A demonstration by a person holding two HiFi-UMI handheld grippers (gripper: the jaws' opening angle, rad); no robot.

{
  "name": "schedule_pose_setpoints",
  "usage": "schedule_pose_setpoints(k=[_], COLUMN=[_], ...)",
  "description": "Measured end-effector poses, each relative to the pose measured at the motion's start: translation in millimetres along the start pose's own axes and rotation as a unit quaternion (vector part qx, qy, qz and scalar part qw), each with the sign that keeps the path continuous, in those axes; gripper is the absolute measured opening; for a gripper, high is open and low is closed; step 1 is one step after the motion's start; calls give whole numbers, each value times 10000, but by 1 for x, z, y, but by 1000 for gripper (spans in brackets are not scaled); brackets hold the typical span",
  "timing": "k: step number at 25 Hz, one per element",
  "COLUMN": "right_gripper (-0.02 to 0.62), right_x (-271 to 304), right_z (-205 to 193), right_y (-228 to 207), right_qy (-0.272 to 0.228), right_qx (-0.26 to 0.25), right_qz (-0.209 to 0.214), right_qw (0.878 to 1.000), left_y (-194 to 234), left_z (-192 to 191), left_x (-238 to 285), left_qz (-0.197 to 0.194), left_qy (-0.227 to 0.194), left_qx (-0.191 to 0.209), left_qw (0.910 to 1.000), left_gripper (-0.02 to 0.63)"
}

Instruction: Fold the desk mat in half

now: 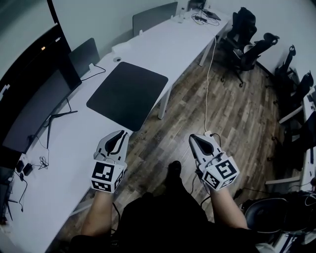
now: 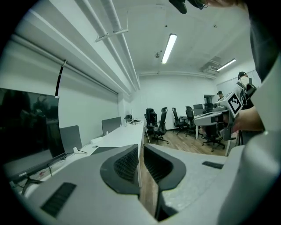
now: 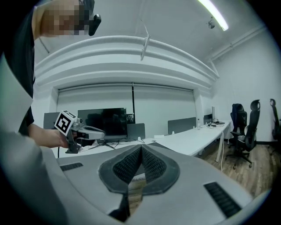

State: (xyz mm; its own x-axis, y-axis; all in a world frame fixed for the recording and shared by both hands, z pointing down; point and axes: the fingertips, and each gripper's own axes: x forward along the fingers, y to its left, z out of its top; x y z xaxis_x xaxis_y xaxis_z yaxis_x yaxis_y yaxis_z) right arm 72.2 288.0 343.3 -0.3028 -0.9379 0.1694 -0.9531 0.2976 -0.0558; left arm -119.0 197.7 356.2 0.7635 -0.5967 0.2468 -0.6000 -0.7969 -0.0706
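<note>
A black desk mat (image 1: pixel 128 94) lies flat and unfolded on the long white desk (image 1: pixel 163 44), reaching its near edge. In the left gripper view the mat (image 2: pixel 102 149) is a dark strip ahead of the jaws. My left gripper (image 1: pixel 120 133) hovers over the desk's front edge, a short way short of the mat's near corner, shut with nothing in it. My right gripper (image 1: pixel 193 138) hangs over the wooden floor to the right of the desk, also shut and empty. Each gripper shows in the other's view: left gripper (image 3: pixel 102 132), right gripper (image 2: pixel 197 117).
A large dark monitor (image 1: pixel 34 108) stands on the desk left of the mat, with cables (image 1: pixel 42 160) by its stand. A white cable (image 1: pixel 207 89) runs down across the floor. Black office chairs (image 1: pixel 247 44) are at the far right. Grey dividers (image 1: pixel 153 15) line the desk's far side.
</note>
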Motion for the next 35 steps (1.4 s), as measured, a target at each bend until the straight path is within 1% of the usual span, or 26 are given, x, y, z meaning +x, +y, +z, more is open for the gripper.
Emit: schedule_pose_setpoints(k=[4, 7, 11, 15, 18, 21, 25, 26, 28, 31, 35], right_gripper=[-9, -8, -9, -8, -8, -8, -4, 28, 60, 78, 89], right_x=[28, 45, 69, 88, 102, 119, 144, 150, 162, 179, 205], right_z=[-5, 1, 13, 17, 12, 9, 5, 2, -3, -7, -12], right_y=[-59, -105, -161, -199, -212, -206, -181, -172, -151, -118, -72], right_qy=[94, 124, 88, 102, 190, 296, 492, 576, 736, 924, 1036], right_qx=[110, 168, 266, 280, 284, 217, 34, 14, -43, -170, -445], right_qz=[168, 336, 610, 898, 1119, 1382, 1788, 1906, 2139, 2399, 2667], right_qw=[9998, 9992, 9977, 9955, 9931, 9897, 9826, 9800, 9741, 9662, 9572], left_y=[0, -8, -12, -15, -15, -7, 16, 22, 35, 55, 80], left_z=[7, 16, 33, 45, 47, 38, 24, 21, 13, -3, -20], left_x=[56, 98, 146, 181, 193, 192, 178, 172, 159, 143, 129], left_qz=[174, 247, 454, 683, 857, 1024, 1331, 1405, 1530, 1655, 1699], left_qy=[137, 274, 354, 403, 446, 532, 555, 542, 545, 613, 715], left_qx=[-47, -76, -90, -177, -216, -297, -516, -568, -664, -816, -767], left_qw=[9997, 9993, 9983, 9967, 9951, 9929, 9882, 9870, 9845, 9809, 9799], left_gripper=[19, 19, 19, 20, 20, 20, 20, 20, 20, 20, 20])
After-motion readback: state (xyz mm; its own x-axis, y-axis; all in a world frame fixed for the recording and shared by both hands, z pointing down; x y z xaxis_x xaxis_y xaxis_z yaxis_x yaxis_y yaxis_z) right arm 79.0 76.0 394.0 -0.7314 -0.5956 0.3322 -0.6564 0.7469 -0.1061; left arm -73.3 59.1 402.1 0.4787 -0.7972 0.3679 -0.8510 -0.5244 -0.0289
